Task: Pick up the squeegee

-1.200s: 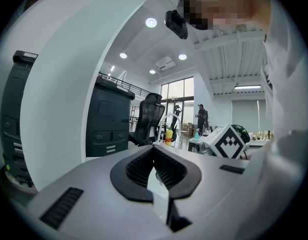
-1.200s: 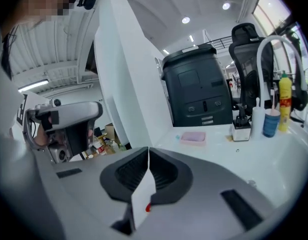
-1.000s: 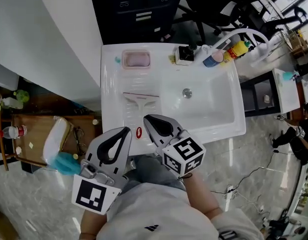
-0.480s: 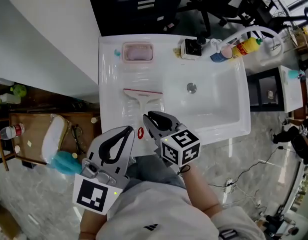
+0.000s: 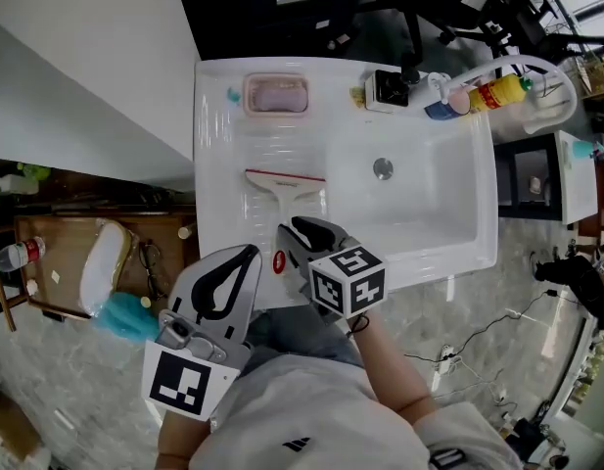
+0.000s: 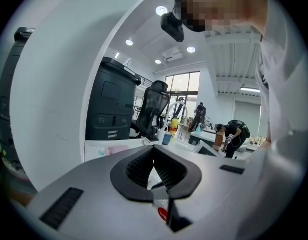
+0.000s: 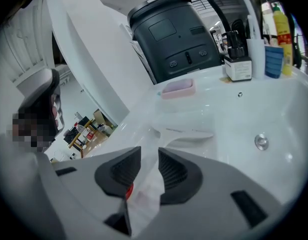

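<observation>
The white squeegee (image 5: 284,196) lies flat on the sink's ribbed drainboard (image 5: 223,164), red-edged blade (image 5: 285,175) at the far end, handle pointing toward me. My right gripper (image 5: 285,231) hangs low over the handle's near end. In the right gripper view its jaws (image 7: 150,154) are opening, with the white handle (image 7: 144,189) in the gap and the pads not pressing on it; the blade (image 7: 188,132) lies beyond. My left gripper (image 5: 251,255) hovers at the sink's front edge, left of the handle, its tips (image 6: 154,150) together and nothing held.
A pink soap dish (image 5: 276,95) sits at the back of the drainboard. The basin with its drain (image 5: 383,168) lies to the right. Behind it stand a black-and-white box (image 5: 391,88), a curved faucet (image 5: 497,67) and bottles (image 5: 499,91). A white wall (image 5: 86,76) runs along the left.
My right gripper has sunk toward the drainboard and its jaws have parted around the squeegee handle. The left gripper has dropped slightly and stays shut.
</observation>
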The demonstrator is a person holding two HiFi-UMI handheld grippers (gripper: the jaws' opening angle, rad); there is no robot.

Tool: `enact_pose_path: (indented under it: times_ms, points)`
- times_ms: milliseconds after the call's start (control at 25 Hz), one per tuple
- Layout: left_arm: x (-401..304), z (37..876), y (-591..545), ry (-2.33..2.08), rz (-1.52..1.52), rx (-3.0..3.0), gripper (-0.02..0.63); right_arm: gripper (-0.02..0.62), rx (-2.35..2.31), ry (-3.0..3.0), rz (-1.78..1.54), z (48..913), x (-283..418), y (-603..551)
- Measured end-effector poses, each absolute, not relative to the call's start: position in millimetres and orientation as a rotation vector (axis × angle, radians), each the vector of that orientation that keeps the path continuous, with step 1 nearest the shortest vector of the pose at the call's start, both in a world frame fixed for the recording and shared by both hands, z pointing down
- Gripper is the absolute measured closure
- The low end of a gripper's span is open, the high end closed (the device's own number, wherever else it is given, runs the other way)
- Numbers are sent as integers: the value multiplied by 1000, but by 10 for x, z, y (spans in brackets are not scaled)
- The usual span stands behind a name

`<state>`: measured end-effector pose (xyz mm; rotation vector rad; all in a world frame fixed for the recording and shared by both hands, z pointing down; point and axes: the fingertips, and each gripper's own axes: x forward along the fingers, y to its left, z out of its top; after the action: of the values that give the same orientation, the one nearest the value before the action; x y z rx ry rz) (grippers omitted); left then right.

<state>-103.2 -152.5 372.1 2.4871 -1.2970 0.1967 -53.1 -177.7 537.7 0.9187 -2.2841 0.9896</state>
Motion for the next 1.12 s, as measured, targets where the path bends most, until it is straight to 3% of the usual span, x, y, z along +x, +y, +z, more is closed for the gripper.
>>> enact_pose_path:
  times_ms: [840, 1120]
  points:
    - [-1128, 3769, -1569, -1327, 197, 2457, 592, 437, 790, -2208, 1291, 5576, -804, -1769]
    - [-1190, 3779, -1548, -1350, 203, 2446, 592, 458, 787, -2214, 1335, 5570, -925, -1782]
